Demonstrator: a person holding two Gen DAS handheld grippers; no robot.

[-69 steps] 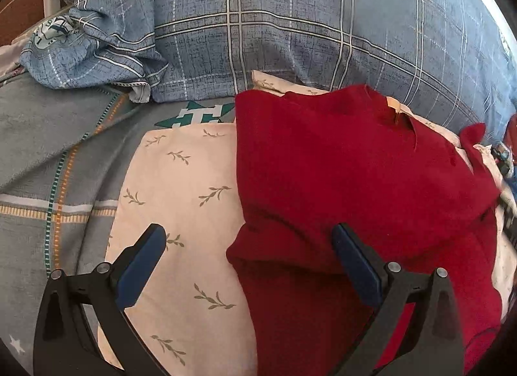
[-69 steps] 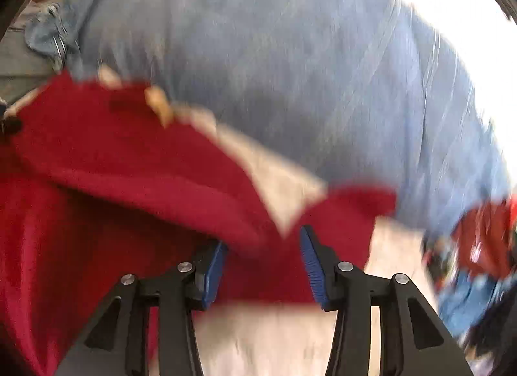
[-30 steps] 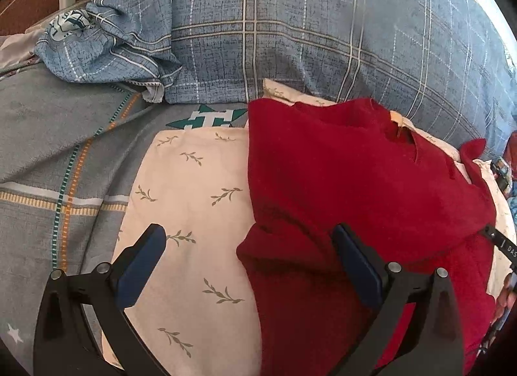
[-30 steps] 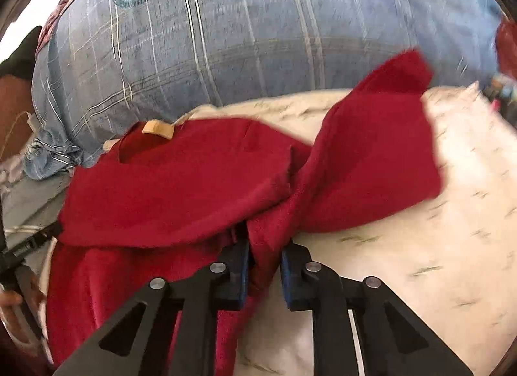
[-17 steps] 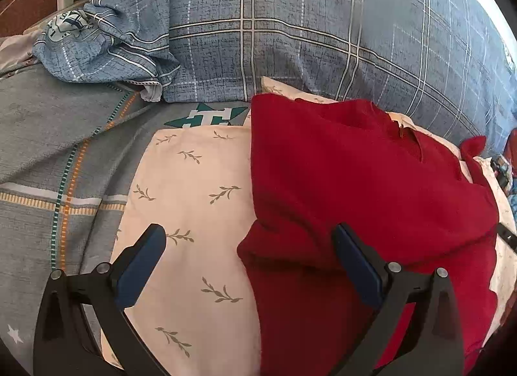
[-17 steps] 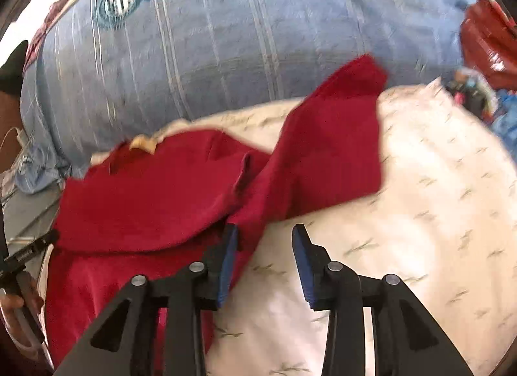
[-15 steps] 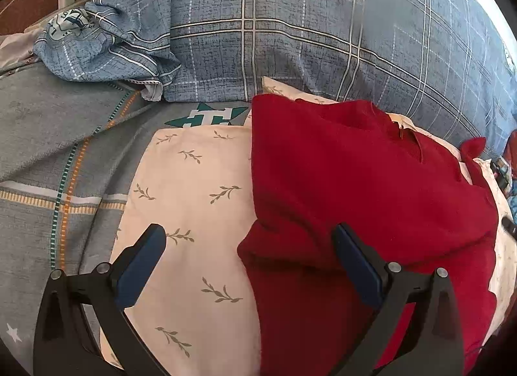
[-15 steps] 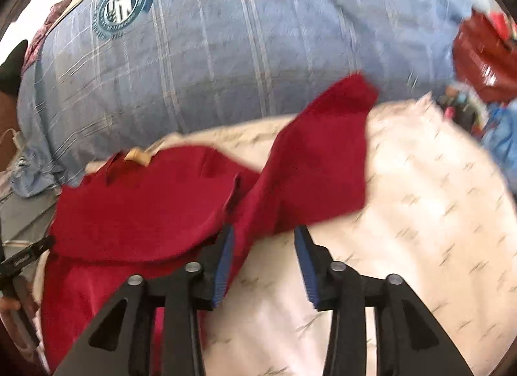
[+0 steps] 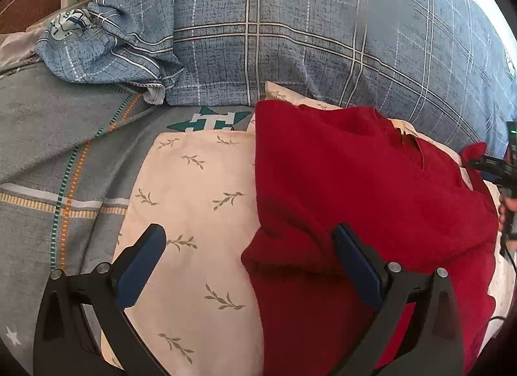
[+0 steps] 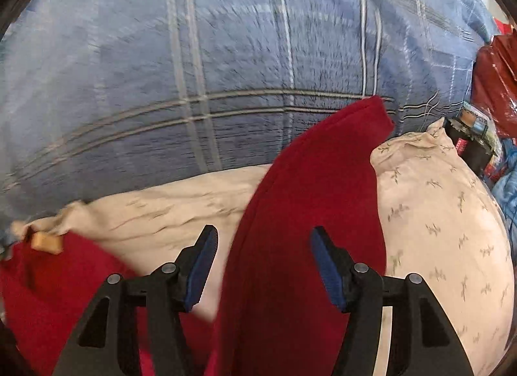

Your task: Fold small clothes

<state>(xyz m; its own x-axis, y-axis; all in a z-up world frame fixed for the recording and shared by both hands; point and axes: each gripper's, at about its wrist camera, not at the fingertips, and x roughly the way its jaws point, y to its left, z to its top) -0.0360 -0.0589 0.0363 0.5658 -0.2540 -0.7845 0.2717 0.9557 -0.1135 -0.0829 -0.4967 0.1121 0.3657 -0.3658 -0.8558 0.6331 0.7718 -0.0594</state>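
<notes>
red sleeve (image 10: 310,214) – long axis toward blue pillow (image 10: 226,52) | right gripper (image 10: 261,266) just opened

Left gripper (image 9: 248,259): two black angular plastic arms, each with silver round screw heads at the joints and a dark blue rectangular pad on its inner face. Right gripper (image 10: 262,261): same black frame and silver screws, its blue pads ribbed.
</notes>
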